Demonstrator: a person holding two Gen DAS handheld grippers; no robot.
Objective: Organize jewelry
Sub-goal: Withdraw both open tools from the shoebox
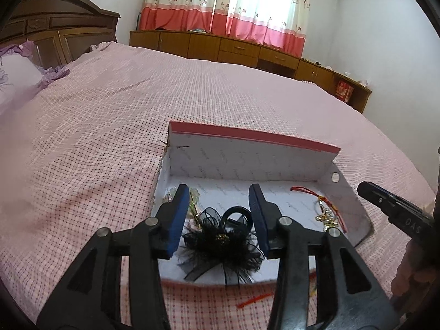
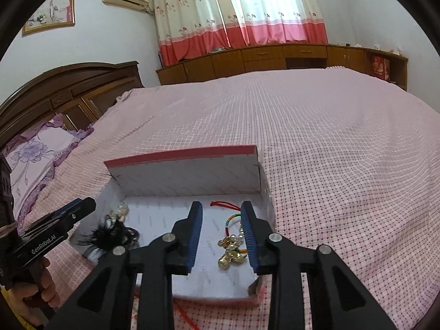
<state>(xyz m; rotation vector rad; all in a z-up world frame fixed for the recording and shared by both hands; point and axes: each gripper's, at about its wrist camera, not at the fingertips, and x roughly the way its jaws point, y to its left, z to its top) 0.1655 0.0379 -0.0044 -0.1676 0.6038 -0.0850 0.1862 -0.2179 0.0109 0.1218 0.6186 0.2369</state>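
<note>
A bed [image 1: 165, 96] with a pink checked cover is filling most of both views, with a dark wooden headboard [image 2: 68, 88] sitting at the upper left, pink-and-cream curtains [image 2: 239, 11] hanging along the top, and a low wooden cabinet [image 1: 233, 46] running beneath them. Lying low in the middle of each frame is an open box [image 1: 247, 159] with a white lining and a red-edged lid standing up at its far side. The left gripper [image 1: 220, 214] is hovering at the bottom centre of its own view with its blue-padded fingers spread apart, pressing on nothing; a black feathered hair accessory [image 1: 222, 244] is lying on the box floor between them. The right gripper [image 2: 221, 233] is likewise hanging with its fingers parted and free, a gold charm with pearls and a red cord [image 2: 231, 250] lying on the box floor between them. A pale beaded piece [image 2: 119, 210] is resting near the box's left wall.
</note>
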